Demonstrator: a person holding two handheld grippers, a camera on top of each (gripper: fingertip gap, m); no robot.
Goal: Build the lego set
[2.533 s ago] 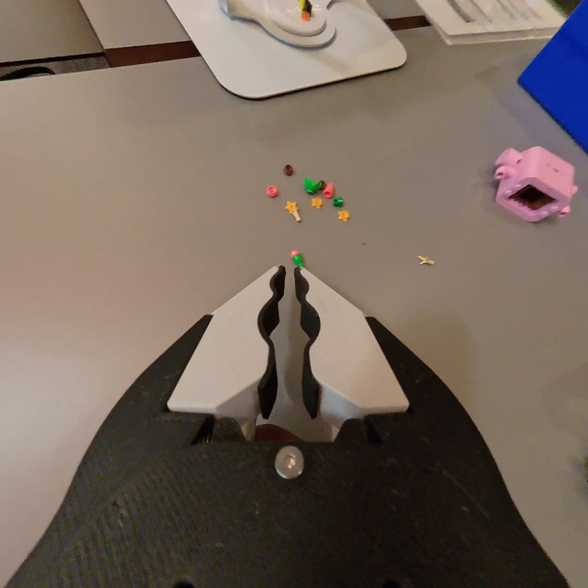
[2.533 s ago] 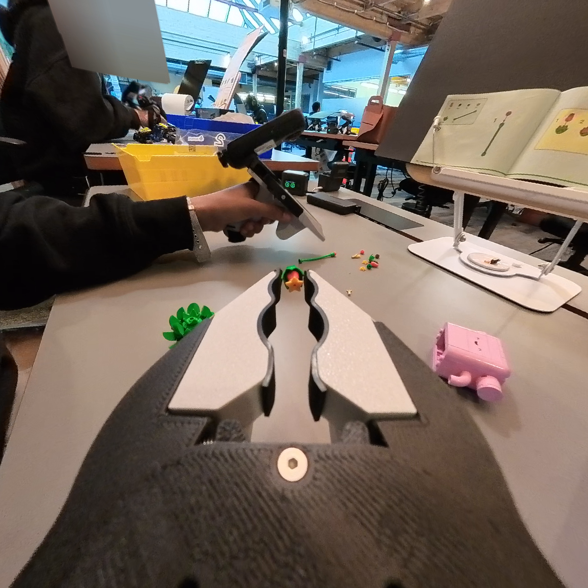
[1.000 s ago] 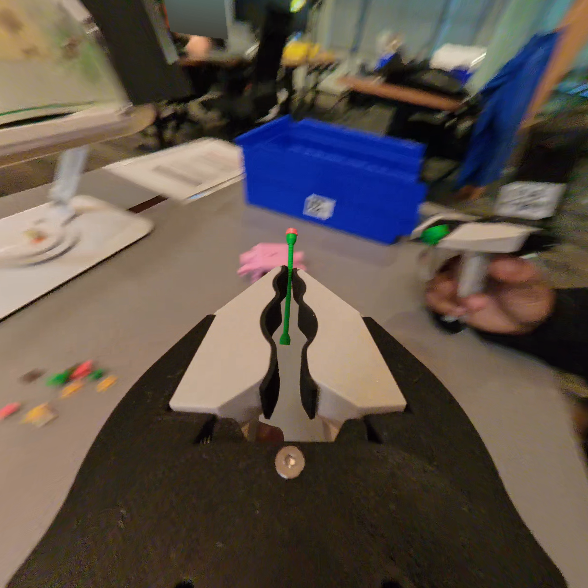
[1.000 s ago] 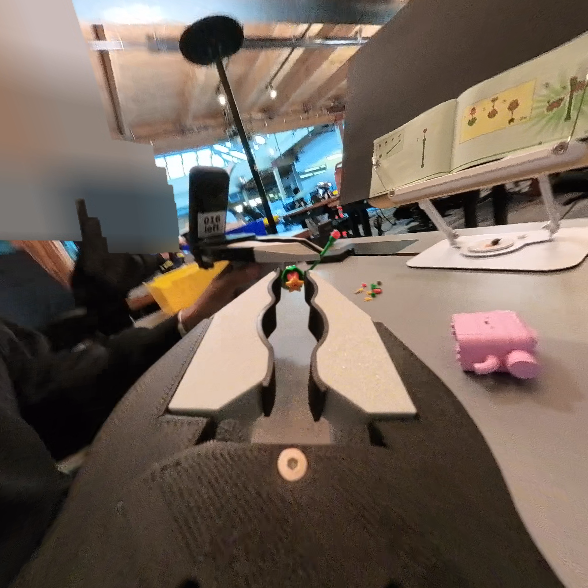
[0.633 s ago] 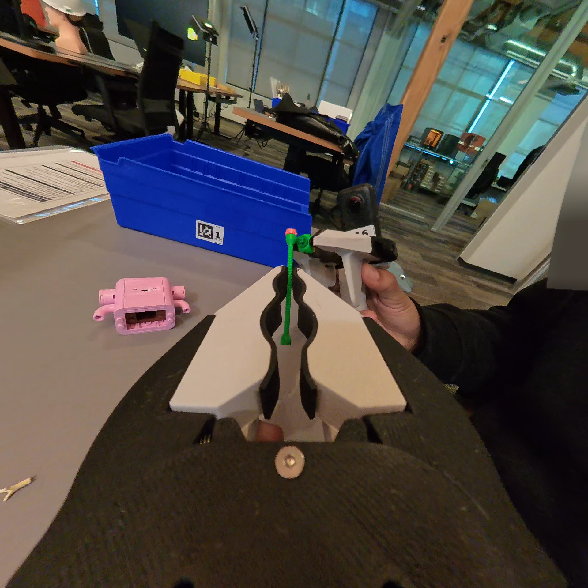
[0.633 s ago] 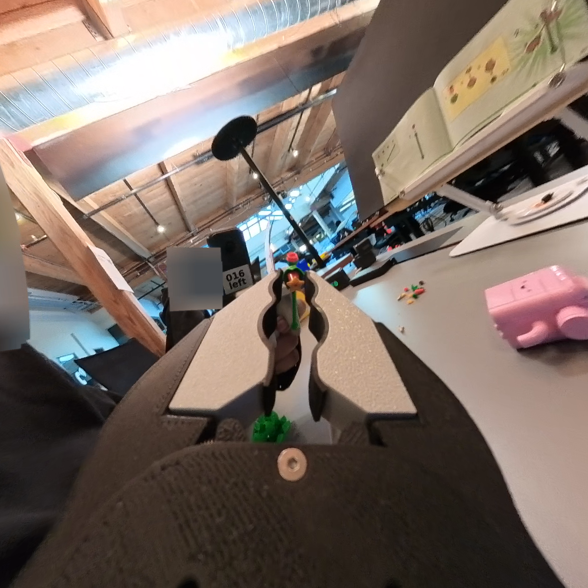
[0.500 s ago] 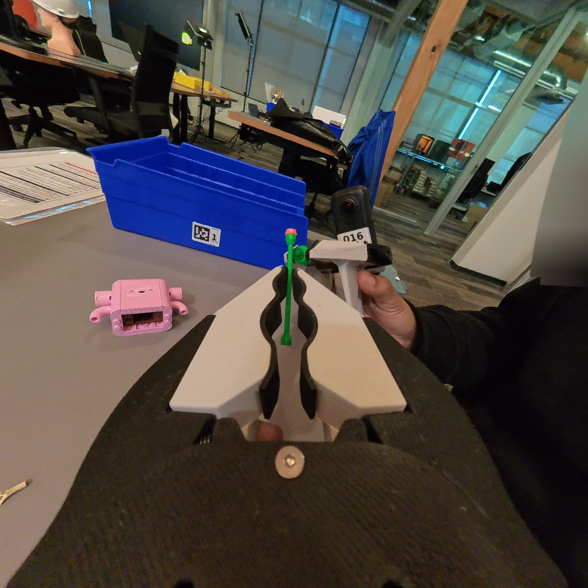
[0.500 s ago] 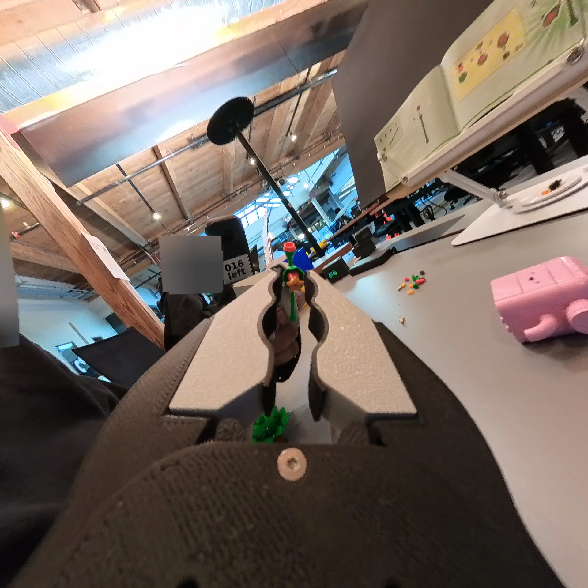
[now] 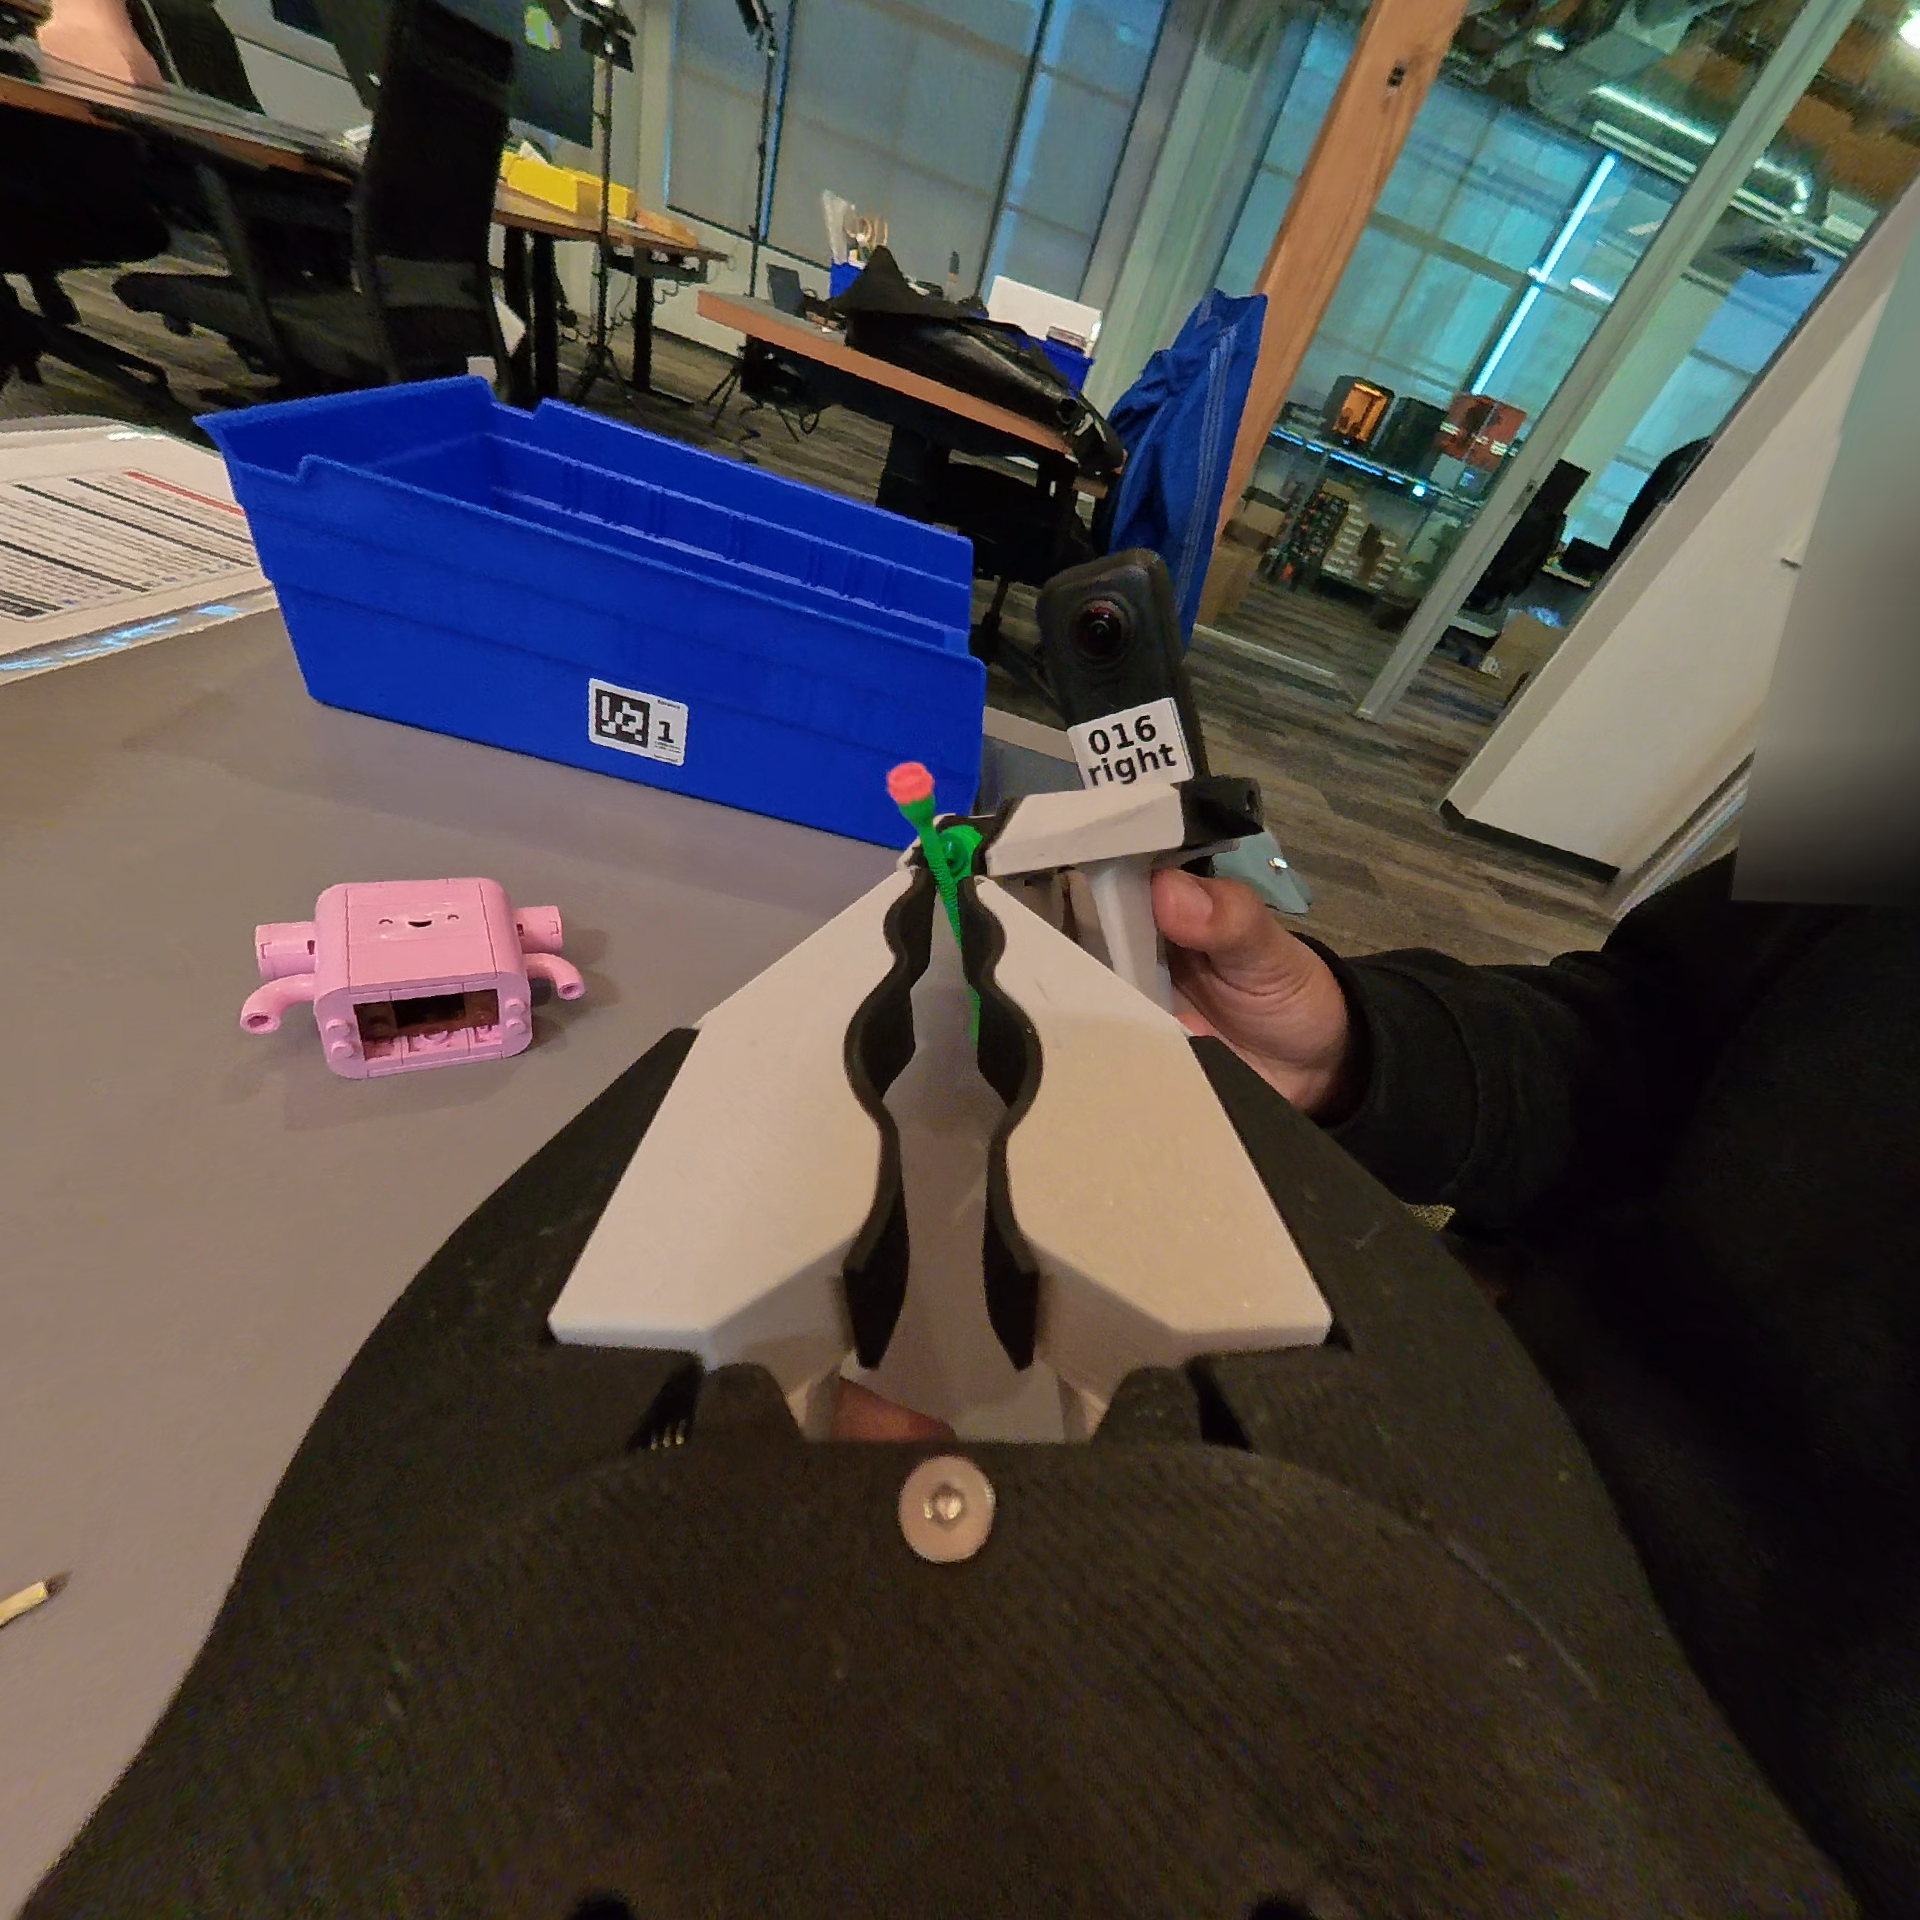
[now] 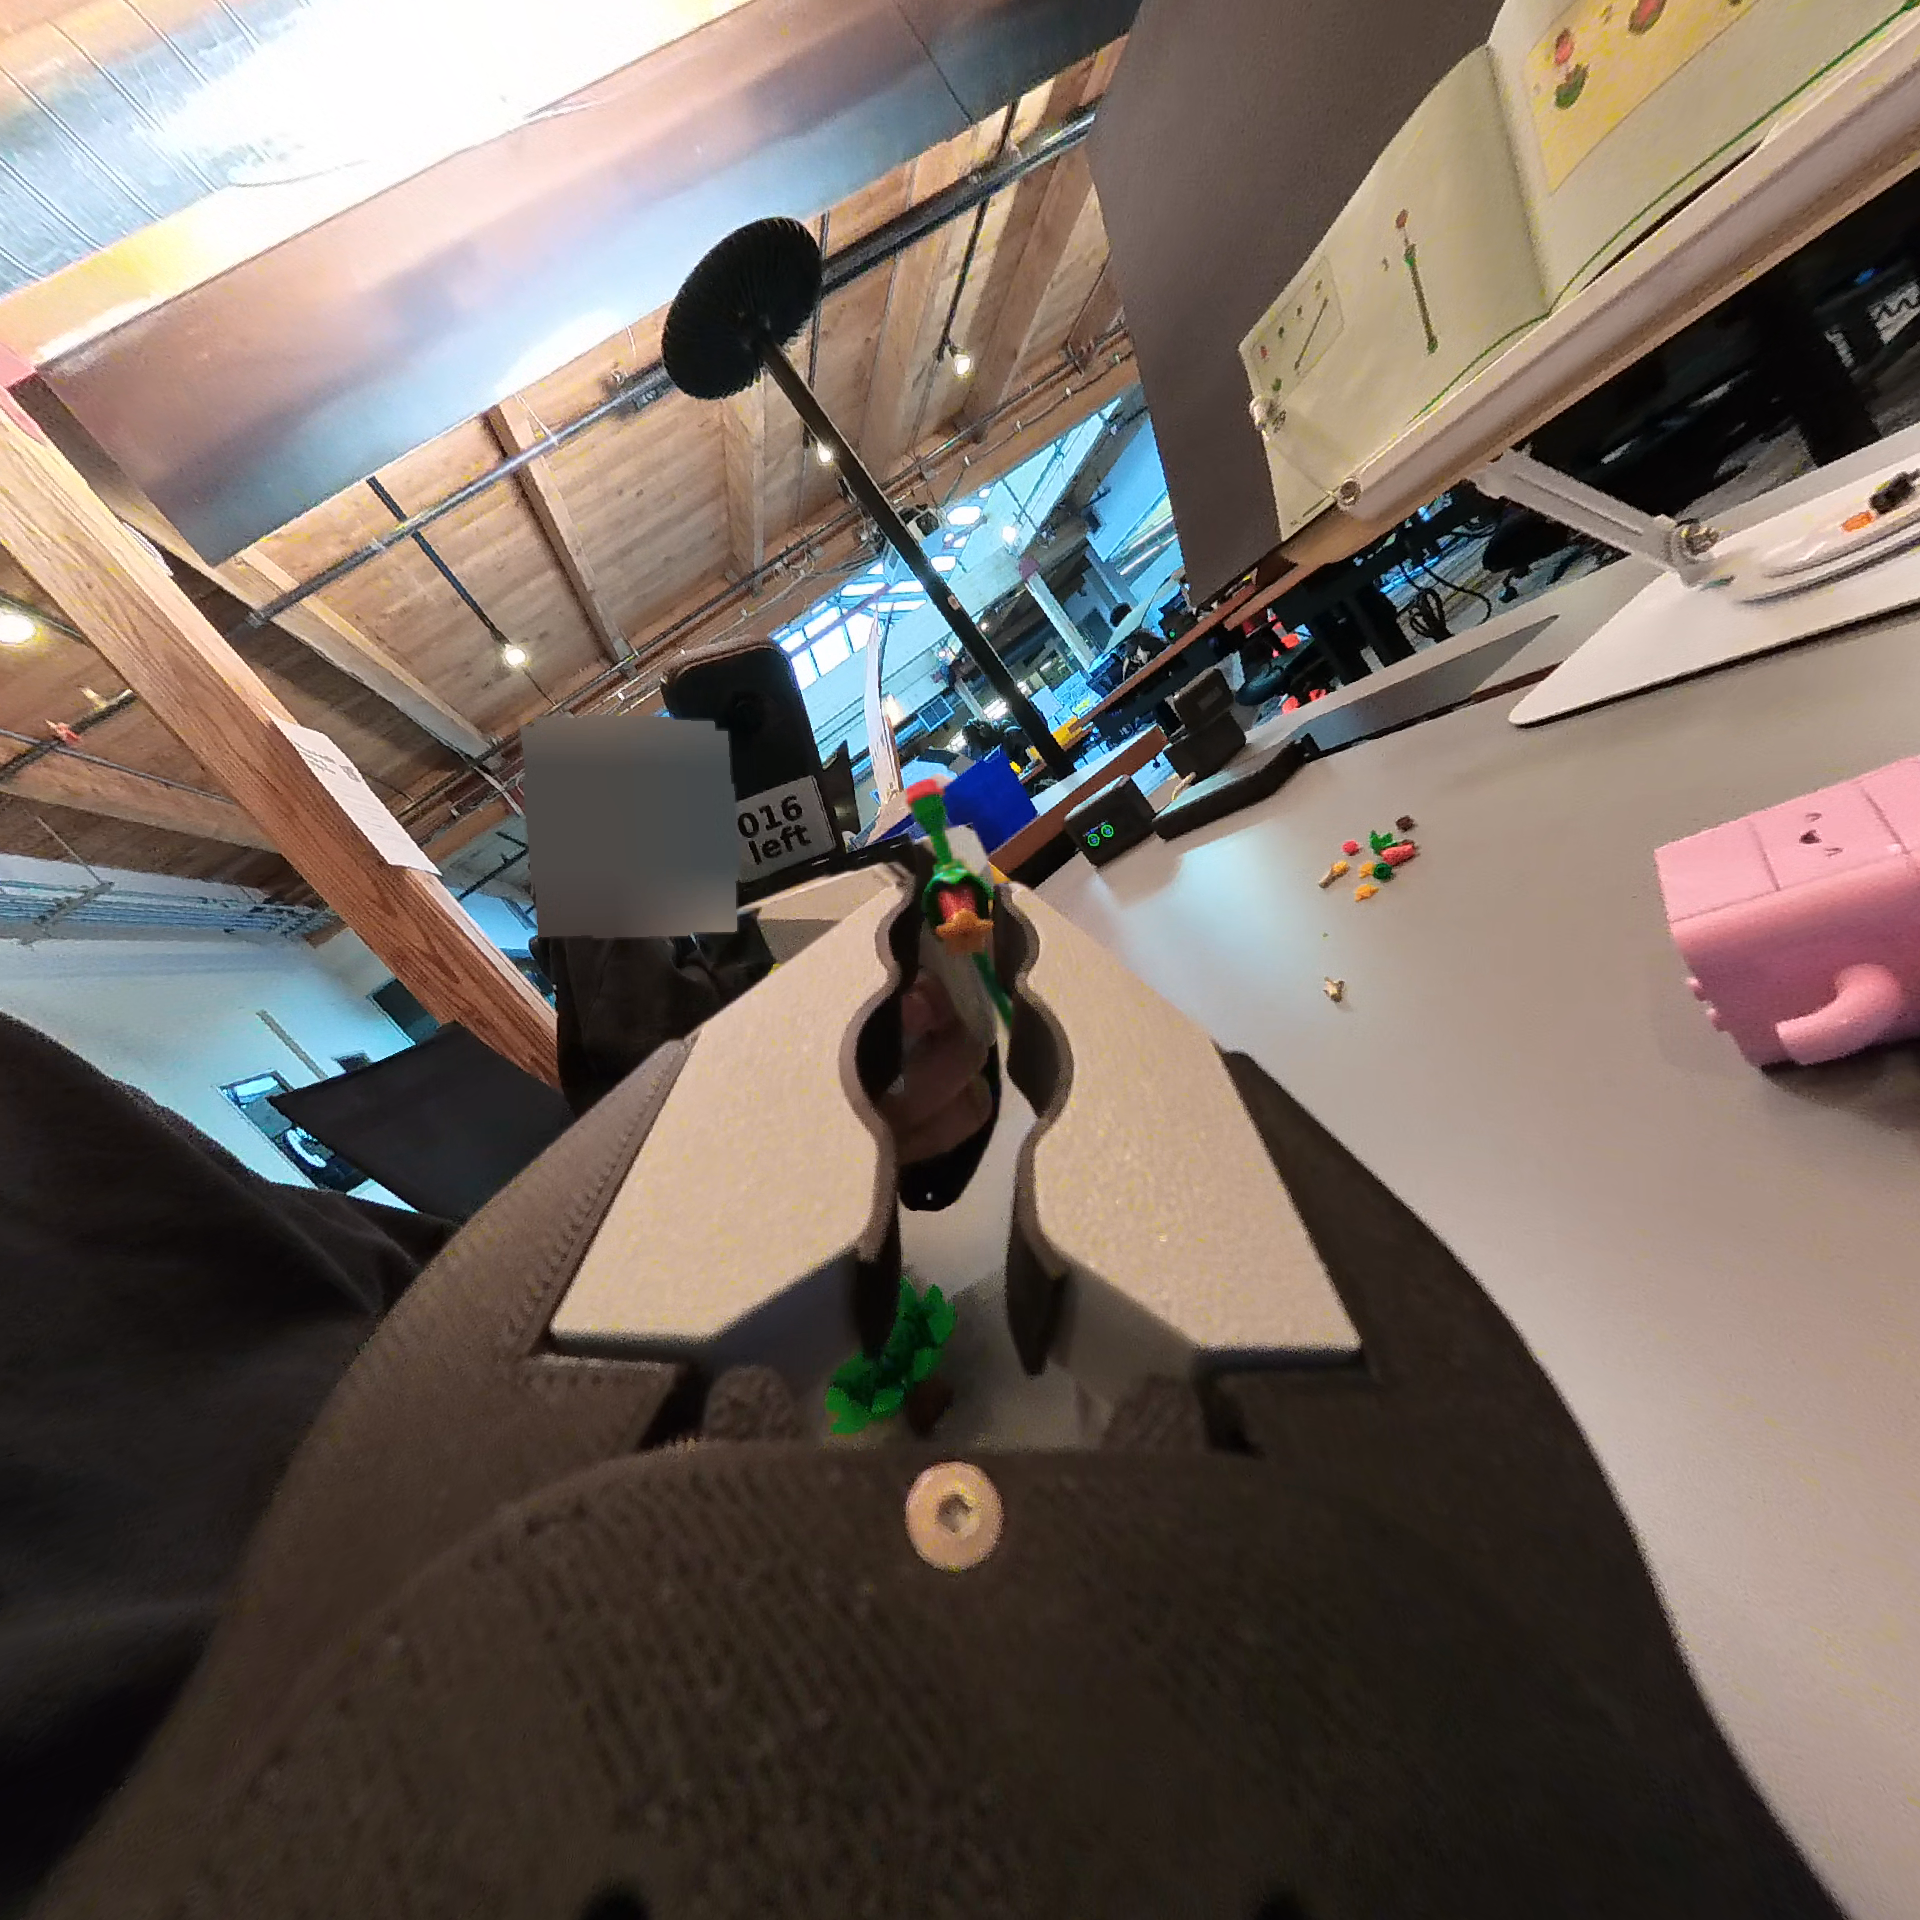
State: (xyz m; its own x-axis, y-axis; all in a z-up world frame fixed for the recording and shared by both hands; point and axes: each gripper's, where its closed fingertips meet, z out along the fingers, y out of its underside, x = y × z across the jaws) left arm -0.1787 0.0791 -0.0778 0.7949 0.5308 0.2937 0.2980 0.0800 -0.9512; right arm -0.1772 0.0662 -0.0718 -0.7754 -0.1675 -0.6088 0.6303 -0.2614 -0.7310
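On grey table (image 9: 187,1195): pink block figure (image 9: 416,971); blue bin (image 9: 623,623).

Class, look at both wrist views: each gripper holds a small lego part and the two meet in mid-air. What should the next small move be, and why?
Probably ease the right gripper a little further along the green stem. The left gripper is shut on that stem below its pink tip, and the right gripper's green flower piece already sits against the stem, so a short steady push would likely seat it.
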